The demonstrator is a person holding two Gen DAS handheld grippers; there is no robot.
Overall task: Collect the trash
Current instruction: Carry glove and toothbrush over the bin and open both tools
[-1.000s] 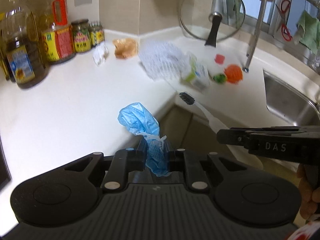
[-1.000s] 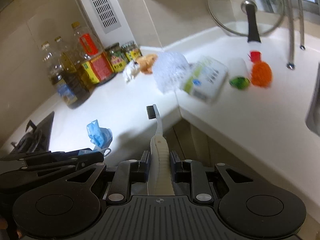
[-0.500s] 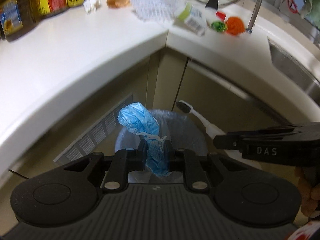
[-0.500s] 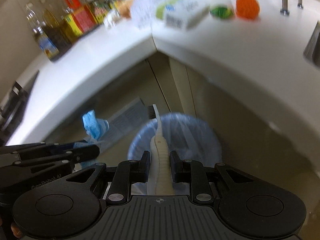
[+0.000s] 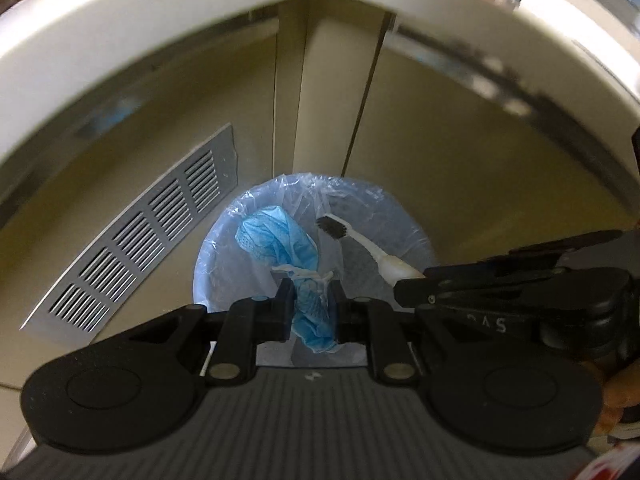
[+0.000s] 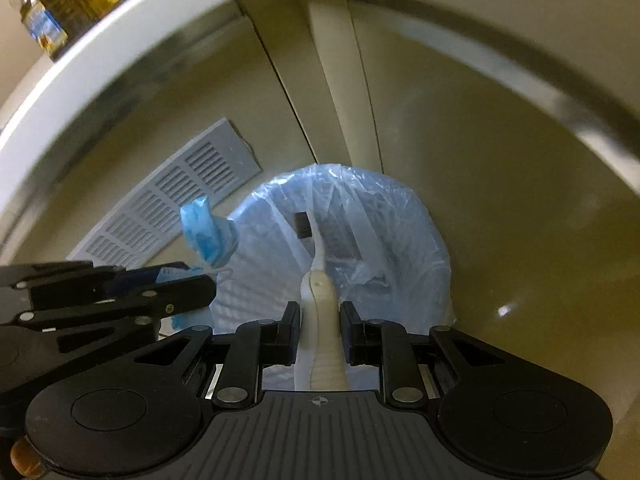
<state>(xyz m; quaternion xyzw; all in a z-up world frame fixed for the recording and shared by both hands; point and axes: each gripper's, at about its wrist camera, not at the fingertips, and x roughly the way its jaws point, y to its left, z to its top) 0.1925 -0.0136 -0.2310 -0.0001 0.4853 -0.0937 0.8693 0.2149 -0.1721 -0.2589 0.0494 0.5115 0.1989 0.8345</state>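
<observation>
My left gripper is shut on a crumpled blue face mask and holds it over a round trash bin lined with a clear bag on the floor. My right gripper is shut on a white toothbrush with dark bristles, pointing into the same bin. The right gripper also shows in the left wrist view with the toothbrush. The left gripper also shows in the right wrist view with the mask at the bin's left rim.
The bin stands in the inner corner of beige cabinet doors under the white counter edge. A grey vent grille sits low on the left cabinet. Oil bottles stand on the counter above.
Both grippers have dropped from above the counter to below its edge and now hang over the bin, closer to it. Each keeps its hold on its item.
</observation>
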